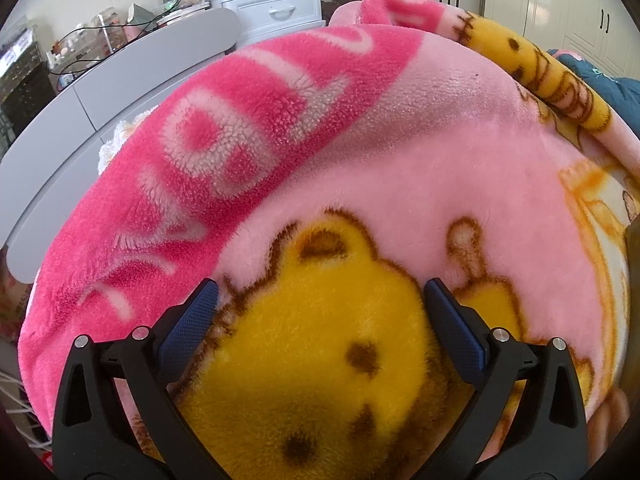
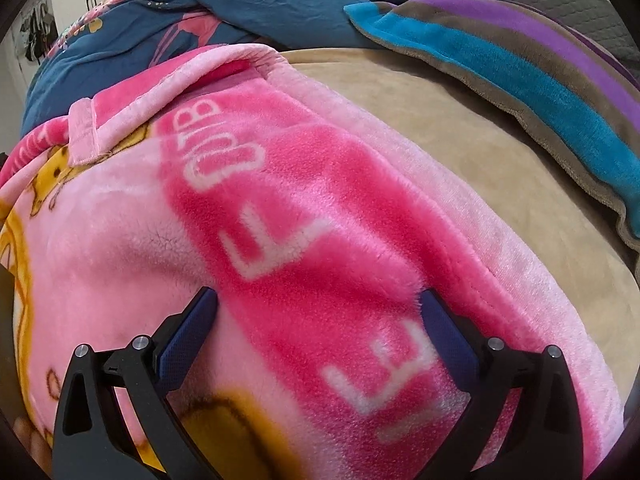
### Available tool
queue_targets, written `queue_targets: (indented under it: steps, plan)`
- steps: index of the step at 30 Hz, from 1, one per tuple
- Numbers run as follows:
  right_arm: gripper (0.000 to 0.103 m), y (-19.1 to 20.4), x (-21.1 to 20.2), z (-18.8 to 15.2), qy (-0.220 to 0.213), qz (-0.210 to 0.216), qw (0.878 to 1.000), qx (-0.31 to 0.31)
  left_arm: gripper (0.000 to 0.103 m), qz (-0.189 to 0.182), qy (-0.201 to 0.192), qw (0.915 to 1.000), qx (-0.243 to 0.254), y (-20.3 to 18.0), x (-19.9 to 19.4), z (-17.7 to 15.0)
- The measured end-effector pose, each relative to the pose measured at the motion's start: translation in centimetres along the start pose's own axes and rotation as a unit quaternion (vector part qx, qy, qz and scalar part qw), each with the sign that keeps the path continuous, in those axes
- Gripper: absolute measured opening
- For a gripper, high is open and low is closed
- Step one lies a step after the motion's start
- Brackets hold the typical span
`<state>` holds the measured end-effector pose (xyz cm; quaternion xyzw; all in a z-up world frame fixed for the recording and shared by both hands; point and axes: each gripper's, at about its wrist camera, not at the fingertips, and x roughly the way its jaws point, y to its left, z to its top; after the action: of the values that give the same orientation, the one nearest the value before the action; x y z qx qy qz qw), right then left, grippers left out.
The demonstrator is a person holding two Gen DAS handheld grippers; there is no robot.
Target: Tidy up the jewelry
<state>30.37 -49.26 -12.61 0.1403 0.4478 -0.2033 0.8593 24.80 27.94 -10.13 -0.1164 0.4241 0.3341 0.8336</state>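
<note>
No jewelry shows in either view, so you cannot yet tell which way it lies from either gripper or which is nearer. Your left gripper (image 1: 320, 300) hangs wide and empty over the pink blanket (image 1: 400, 140), above its yellow bear print (image 1: 320, 360). Your right gripper (image 2: 320, 308) is equally wide and empty, with the tan bed cover (image 2: 420, 120) beyond. Find the jewelry first; its look can't be judged.

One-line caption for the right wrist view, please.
Right gripper open and empty above a pink fleece blanket, tan bed cover and striped pillow beyond; no jewelry visible.
</note>
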Motion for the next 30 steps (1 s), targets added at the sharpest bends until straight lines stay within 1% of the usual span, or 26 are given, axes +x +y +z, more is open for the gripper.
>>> queue_targets:
  steps: [2,30]
  plan:
    - [0.099,0.35,0.27,0.31,0.001,0.000,1.000,0.000,0.095,0.002,0.001,1.0000,0.001,-0.46,-0.02,-0.23]
    - [0.099,0.32,-0.01,0.11,0.001,-0.001,1.000,0.000,0.095,0.002,0.000,1.0000,0.000,-0.22,0.06,-0.07]
